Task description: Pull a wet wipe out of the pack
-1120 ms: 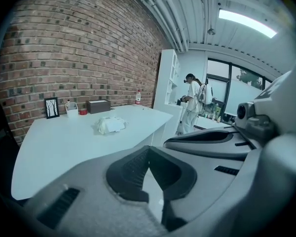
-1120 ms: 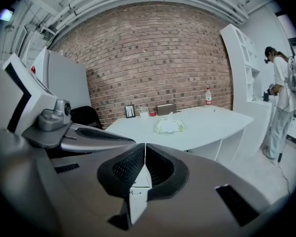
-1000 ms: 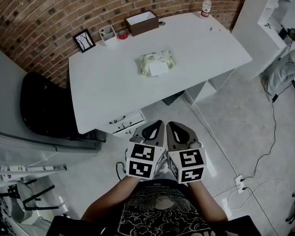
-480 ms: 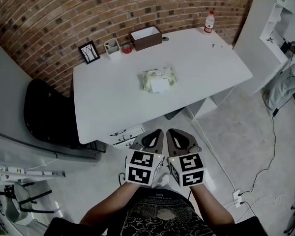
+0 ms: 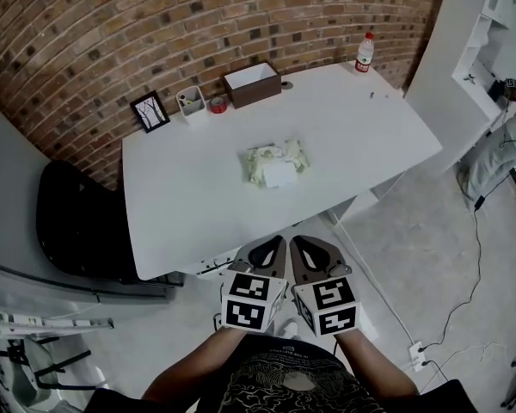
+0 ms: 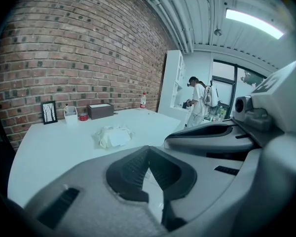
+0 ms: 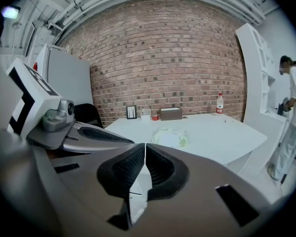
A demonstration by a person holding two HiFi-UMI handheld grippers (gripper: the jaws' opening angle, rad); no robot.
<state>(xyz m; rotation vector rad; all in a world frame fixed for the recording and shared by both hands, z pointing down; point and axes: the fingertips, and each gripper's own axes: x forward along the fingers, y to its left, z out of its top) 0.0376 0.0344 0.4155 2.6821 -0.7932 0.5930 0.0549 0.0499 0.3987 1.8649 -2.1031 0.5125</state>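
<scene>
Mid-table, well apart from both grippers, lies the pack (image 5: 276, 163). It sits flat on the white table (image 5: 181, 205), long axis approx left-right w/ a slight tilt. A white patch shows on its near half: flap or wipe, can't tell. Nothing touches it.

Left gripper (image 5: 280, 238) and right gripper (image 5: 295, 238) hang side by side off the table's near edge, over the floor, tips aimed far toward the pack. Each gripper view shows its jaws pressed together w/ nothing btwn them.

The pack is almost dead ahead of the pair, a shade left of their midline. So the left gripper is prob marginally nearer, though the difference is small. My read: the task hasn't begun. Both grippers must travel far, past the near edge, and come down onto the pack. 1 would likely pin it while the other opens up and pinches at the white patch. W/ the long axis lying crosswise to the approach, each gripper could take 1 end w/o crossing.

Containers sit along the far edge:
- Brown box (image 5: 258, 93), open-topped, pale inside, contents unclear.
- Small white cup (image 5: 192, 110) left of it, contents too small to tell.
- Bottle (image 5: 364, 54) at the far right corner, capped.

All 3 are well apart from the pack.
</scene>
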